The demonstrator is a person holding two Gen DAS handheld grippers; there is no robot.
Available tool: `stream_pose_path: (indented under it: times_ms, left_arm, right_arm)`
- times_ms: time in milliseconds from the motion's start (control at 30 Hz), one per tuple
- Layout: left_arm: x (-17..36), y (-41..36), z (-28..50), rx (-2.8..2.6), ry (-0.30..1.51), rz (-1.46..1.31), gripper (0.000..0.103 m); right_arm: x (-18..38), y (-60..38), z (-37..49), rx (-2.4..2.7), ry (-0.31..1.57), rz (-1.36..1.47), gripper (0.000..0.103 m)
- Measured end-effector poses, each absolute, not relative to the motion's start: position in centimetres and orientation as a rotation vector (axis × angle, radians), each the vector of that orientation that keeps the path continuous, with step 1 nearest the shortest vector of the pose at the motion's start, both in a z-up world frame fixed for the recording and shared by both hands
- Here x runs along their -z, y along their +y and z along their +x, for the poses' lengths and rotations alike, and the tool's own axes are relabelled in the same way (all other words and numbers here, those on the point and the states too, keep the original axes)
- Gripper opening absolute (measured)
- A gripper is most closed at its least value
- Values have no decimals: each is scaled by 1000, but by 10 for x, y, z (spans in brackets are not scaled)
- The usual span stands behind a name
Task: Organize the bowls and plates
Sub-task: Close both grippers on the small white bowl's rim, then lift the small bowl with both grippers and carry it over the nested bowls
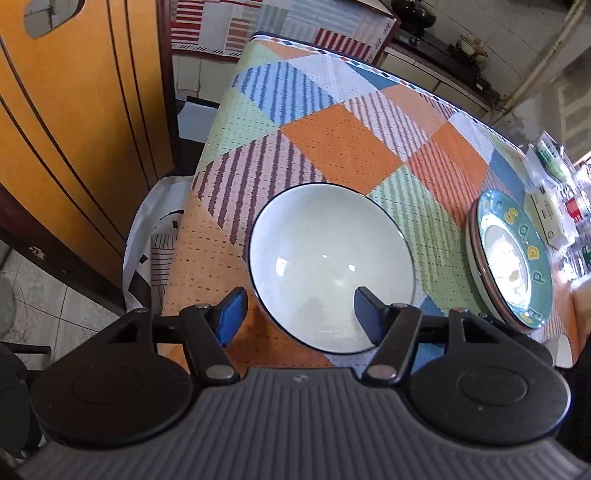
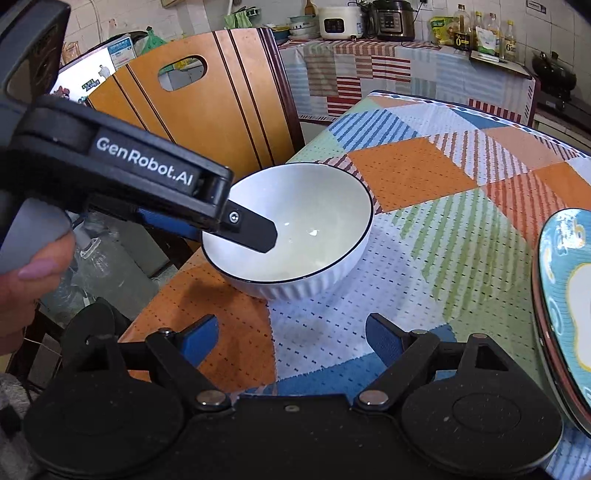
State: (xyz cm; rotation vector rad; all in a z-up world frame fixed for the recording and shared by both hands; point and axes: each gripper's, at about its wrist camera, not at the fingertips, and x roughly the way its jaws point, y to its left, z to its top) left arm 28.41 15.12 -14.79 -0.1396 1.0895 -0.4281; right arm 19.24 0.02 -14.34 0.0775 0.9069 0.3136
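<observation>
A white bowl with a dark rim stands on the patchwork tablecloth near the table's left corner; it also shows in the right wrist view. My left gripper is open, its jaws astride the bowl's near-left rim, one finger inside the bowl and one outside. A teal plate with yellow letters rests on a brown-rimmed plate at the right; its edge shows in the right wrist view. My right gripper is open and empty above the cloth, in front of the bowl.
A wooden chair stands at the table's left side, close to the bowl. A white plastic bag sits below the table edge. Small boxes and packets lie beyond the plates. A counter with cookers and bottles stands behind.
</observation>
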Motion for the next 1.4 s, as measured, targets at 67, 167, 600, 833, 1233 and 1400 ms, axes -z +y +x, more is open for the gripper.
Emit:
stream_pose_path:
  times_ms: [67, 167, 600, 833, 1233, 1400]
  left_arm:
    - [153, 153, 287, 416, 1082, -153, 59]
    - [157, 154, 289, 421, 1085, -172, 49]
    - [168, 161, 291, 353, 1082, -190, 13]
    - [164, 154, 288, 385, 1155, -133, 13]
    - [108, 118, 236, 427, 1102, -28, 14]
    - [89, 106, 220, 437, 1106, 5, 14]
  right_arm:
    - [146, 2, 196, -318, 906, 71, 89]
    - [151, 3, 200, -326, 887, 51, 89]
    - [162, 23, 208, -338, 819, -69, 89]
    - [154, 32, 202, -304, 790, -198, 88]
    - [106, -3, 158, -328, 771, -199, 88]
    - [88, -13, 142, -328, 752, -205, 88]
